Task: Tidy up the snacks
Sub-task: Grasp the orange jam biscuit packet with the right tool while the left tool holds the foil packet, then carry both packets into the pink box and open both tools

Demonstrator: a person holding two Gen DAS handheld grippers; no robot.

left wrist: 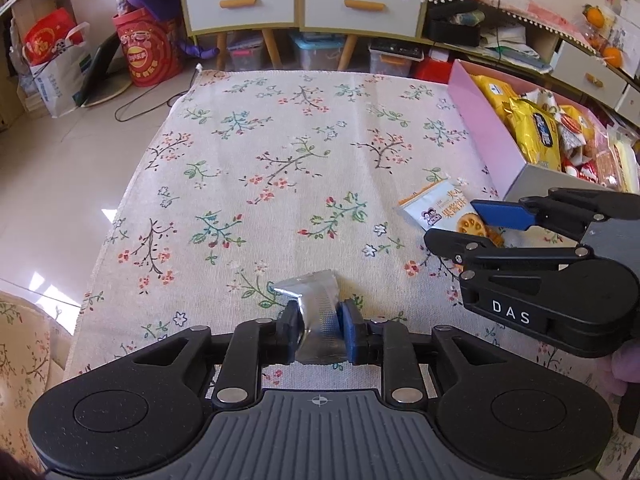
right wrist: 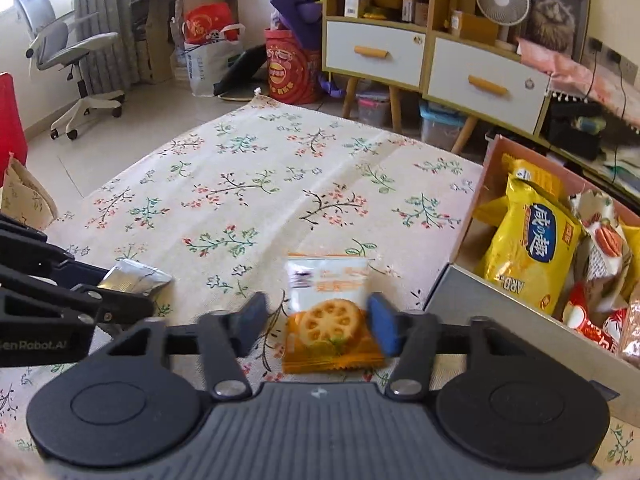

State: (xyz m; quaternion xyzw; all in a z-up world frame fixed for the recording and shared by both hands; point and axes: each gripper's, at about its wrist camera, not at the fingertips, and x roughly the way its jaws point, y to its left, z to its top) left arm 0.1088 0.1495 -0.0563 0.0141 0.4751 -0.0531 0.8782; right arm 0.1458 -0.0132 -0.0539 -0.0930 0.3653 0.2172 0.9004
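Note:
My left gripper (left wrist: 320, 322) is shut on a crumpled silver snack packet (left wrist: 318, 308), held just over the floral tablecloth (left wrist: 260, 152) at its near edge. The same silver packet (right wrist: 132, 278) shows at the left of the right wrist view. An orange and white biscuit packet (right wrist: 328, 312) lies flat on the cloth. My right gripper (right wrist: 316, 322) straddles it, open, with a gap at the left finger (right wrist: 250, 320) and the blue right pad (right wrist: 382, 326) close to the packet's edge. From the left wrist view, the right gripper (left wrist: 460, 226) hovers over that biscuit packet (left wrist: 434, 206).
A pink and grey cardboard box (left wrist: 486, 128) full of snacks stands at the table's right, with yellow bags (right wrist: 528, 248) and red wrappers inside. Beyond the table are cabinets with drawers (left wrist: 240, 0), storage bins, gift bags and an office chair (right wrist: 60, 40).

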